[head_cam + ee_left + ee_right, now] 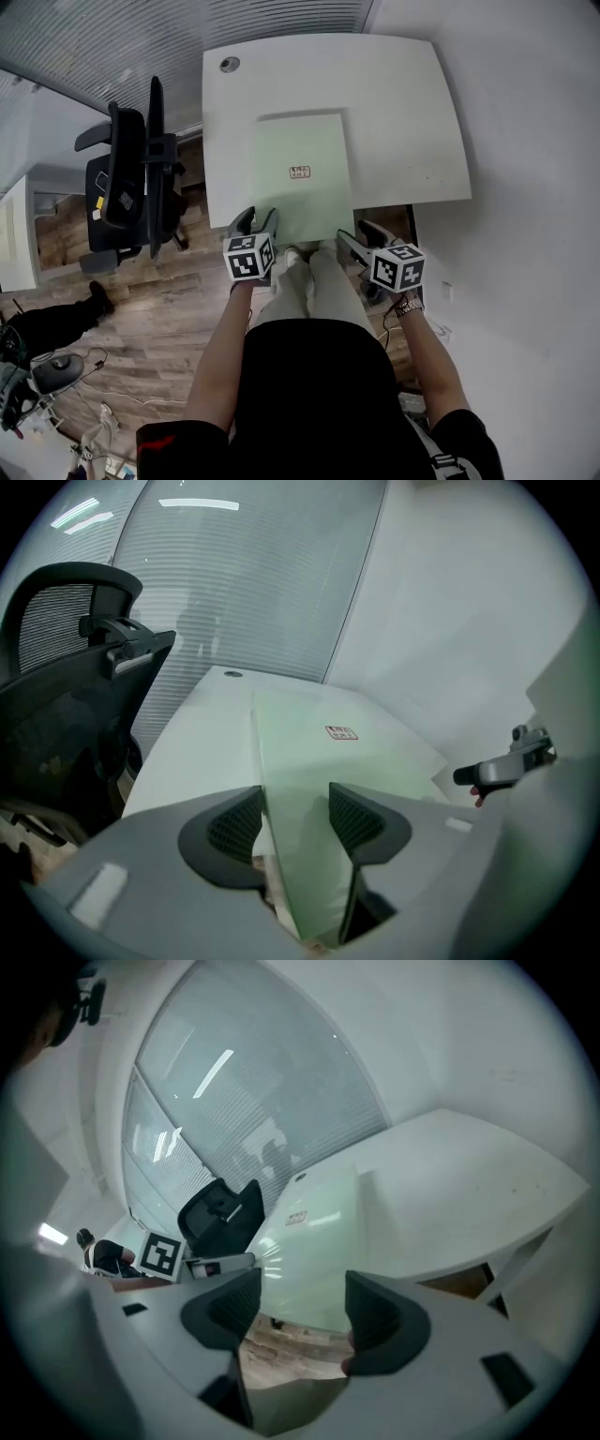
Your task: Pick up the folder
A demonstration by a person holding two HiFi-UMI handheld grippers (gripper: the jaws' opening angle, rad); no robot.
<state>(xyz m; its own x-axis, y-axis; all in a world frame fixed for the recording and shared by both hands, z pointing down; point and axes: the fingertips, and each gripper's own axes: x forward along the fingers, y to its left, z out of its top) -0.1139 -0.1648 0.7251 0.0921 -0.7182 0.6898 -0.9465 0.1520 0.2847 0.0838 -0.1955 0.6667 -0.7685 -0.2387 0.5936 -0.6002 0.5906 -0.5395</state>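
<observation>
Pale green, the folder (302, 173) lies flat on the white table (403, 112), its near edge past the rim toward you. Your left tongs (295, 822) stand apart around its near left corner, and your right tongs (302, 1312) are apart and empty just short of it. Pinched by one corner only, such a thin sheet may sag or slip out, and only the gripper views show what is between the jaws, which the head view does not make clear.

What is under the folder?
The table lies under most of the folder; its near edge overhangs the floor. Anything between them is covered.
</observation>
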